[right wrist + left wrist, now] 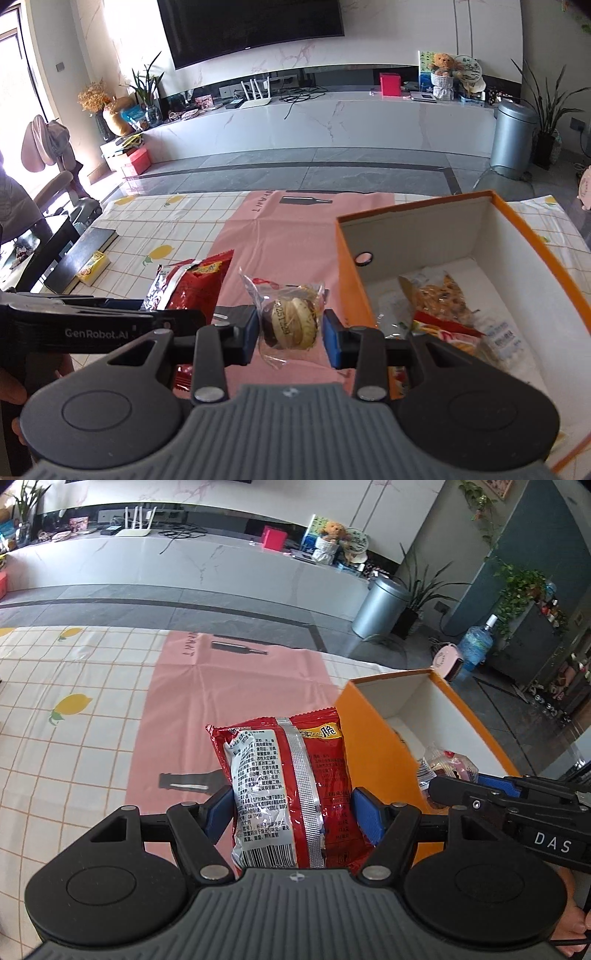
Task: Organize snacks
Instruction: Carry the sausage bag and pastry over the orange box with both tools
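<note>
The left gripper (291, 810) is clamped on a red snack bag (286, 794), held above the pink mat (240, 686). At its 2 o'clock stands the orange box (373, 746). The right gripper (290, 332) pinches a wrapped pastry (291, 321) just beside the box's left wall; more snacks (443, 306) lie inside.

"DAS" on right gripper (476, 781); "GenRobot.AI" on left gripper (177, 317).

A wall-mounted television (255, 29) hangs above a long white marble console (332, 118) on grey tiled floor (314, 166).
</note>
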Demonstrator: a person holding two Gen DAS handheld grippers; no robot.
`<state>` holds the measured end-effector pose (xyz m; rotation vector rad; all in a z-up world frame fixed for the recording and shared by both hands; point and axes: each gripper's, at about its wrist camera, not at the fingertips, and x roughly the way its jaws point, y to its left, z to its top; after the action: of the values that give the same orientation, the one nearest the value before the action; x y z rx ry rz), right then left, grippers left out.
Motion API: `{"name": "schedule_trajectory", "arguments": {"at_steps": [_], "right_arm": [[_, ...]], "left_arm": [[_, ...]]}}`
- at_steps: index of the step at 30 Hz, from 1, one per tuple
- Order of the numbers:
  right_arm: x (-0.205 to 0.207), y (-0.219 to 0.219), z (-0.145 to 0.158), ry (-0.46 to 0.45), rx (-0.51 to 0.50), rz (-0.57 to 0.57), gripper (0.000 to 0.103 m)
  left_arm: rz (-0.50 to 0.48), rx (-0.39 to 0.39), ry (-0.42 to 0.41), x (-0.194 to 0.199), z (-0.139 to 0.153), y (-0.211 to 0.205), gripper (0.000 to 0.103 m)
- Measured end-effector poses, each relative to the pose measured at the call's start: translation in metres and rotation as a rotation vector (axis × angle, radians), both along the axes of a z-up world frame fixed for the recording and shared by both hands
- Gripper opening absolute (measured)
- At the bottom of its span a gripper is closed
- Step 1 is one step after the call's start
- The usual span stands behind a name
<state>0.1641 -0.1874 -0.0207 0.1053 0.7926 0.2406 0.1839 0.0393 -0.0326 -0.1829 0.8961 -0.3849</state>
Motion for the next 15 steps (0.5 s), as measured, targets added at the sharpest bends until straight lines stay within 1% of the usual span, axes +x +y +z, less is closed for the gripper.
{"name": "schedule_trajectory", "arguments": {"at_steps": [4,8,12,15], "right_arm": [[-0.022,-0.046,0.016,0.006,-0.010,-0.040,0.034],[-0.037,-0.091,0.025,0.025,-0.019,-0.089,0.034],[-0.043,-0.132,0.026,0.043,-0.042,-0.127,0.034],[-0.039,-0.159,0.019,0.080,-0.029,-0.145,0.034]], "left_arm": [[-0.089,0.025,-0.040,-0.007,0.020,-0.039,0.080],[-0.177,0.043,-0.068,-0.007,0.034,-0.079,0.080],[-0.258,0.082,-0.072,0.001,0.041,-0.122,0.080],[-0.312,0.120,-0.073,0.010,0.040,-0.153,0.080]]}}
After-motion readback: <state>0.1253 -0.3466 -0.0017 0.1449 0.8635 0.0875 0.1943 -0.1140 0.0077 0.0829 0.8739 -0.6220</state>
